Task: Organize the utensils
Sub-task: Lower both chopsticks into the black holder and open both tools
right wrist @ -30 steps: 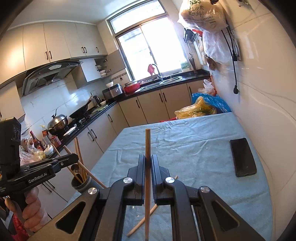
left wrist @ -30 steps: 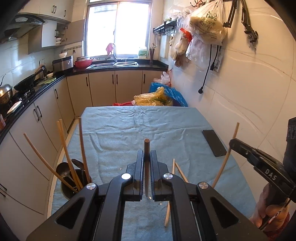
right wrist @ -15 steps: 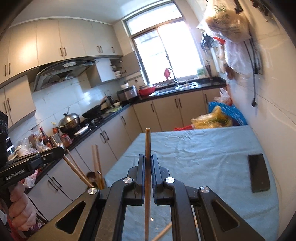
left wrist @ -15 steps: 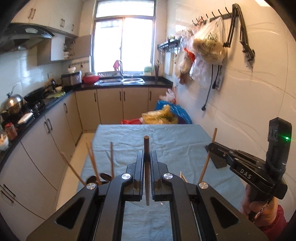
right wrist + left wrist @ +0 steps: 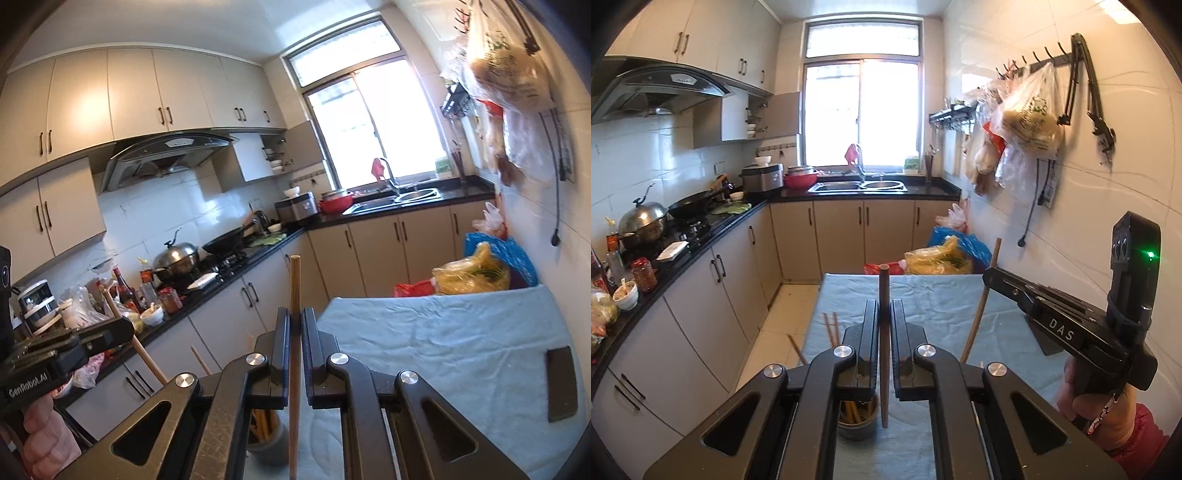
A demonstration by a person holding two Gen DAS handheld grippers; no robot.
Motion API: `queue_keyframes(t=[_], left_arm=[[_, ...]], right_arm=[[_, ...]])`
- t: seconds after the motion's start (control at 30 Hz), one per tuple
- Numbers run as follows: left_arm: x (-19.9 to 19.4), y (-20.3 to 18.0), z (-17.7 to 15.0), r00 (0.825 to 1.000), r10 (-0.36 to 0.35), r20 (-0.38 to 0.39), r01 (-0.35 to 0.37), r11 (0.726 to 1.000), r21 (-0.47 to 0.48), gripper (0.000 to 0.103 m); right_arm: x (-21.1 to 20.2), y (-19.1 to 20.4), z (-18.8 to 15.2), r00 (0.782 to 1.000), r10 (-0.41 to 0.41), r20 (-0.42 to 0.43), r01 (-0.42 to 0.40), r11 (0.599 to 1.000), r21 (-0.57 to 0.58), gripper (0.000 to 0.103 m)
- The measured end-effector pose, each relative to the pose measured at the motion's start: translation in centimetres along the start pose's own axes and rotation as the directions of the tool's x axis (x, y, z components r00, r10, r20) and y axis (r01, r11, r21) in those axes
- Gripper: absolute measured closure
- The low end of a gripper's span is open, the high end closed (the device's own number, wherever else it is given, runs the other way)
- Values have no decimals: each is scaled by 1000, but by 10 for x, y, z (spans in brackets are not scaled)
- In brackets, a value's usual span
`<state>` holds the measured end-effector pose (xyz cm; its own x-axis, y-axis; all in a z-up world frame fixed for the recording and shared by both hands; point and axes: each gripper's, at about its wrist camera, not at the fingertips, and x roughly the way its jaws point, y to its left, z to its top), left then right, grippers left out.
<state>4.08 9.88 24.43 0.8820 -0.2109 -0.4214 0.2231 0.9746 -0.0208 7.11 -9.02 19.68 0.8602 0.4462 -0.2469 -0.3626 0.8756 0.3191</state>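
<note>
My left gripper [image 5: 884, 314] is shut on a dark brown chopstick [image 5: 884, 354] held upright; its lower tip hangs beside the rim of a grey utensil cup [image 5: 857, 421] that holds several wooden chopsticks [image 5: 830, 328]. My right gripper [image 5: 294, 321] is shut on a light wooden chopstick [image 5: 294, 354], also upright, just right of the cup [image 5: 271, 441]. The right gripper also shows at the right of the left wrist view [image 5: 991, 275], with its chopstick [image 5: 979, 314]. The left gripper's body shows at the lower left of the right wrist view, with its chopstick [image 5: 142, 350].
The table with a light blue cloth [image 5: 443, 332] runs toward the far cabinets. A black phone [image 5: 561, 384] lies at the cloth's right edge. Plastic bags [image 5: 942, 254] sit beyond the far end. A cluttered counter and stove [image 5: 650, 236] line the left wall.
Both grippers have risen and tilted up, each still holding its chopstick. The cup has gone from ahead on the left to right beneath the fingers in both views.
</note>
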Motion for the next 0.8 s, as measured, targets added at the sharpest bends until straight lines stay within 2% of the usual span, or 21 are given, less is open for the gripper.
queue_keyframes(t=[0.43, 0.8], left_arm=[[19, 51, -6, 998, 55, -25, -57, 994, -90, 97], [51, 74, -29, 997, 60, -58, -68, 986, -150, 97]], right_arm=[[52, 42, 7, 999, 35, 24, -34, 999, -31, 96], [97, 45, -17, 1000, 9, -25, -10, 999, -49, 96]])
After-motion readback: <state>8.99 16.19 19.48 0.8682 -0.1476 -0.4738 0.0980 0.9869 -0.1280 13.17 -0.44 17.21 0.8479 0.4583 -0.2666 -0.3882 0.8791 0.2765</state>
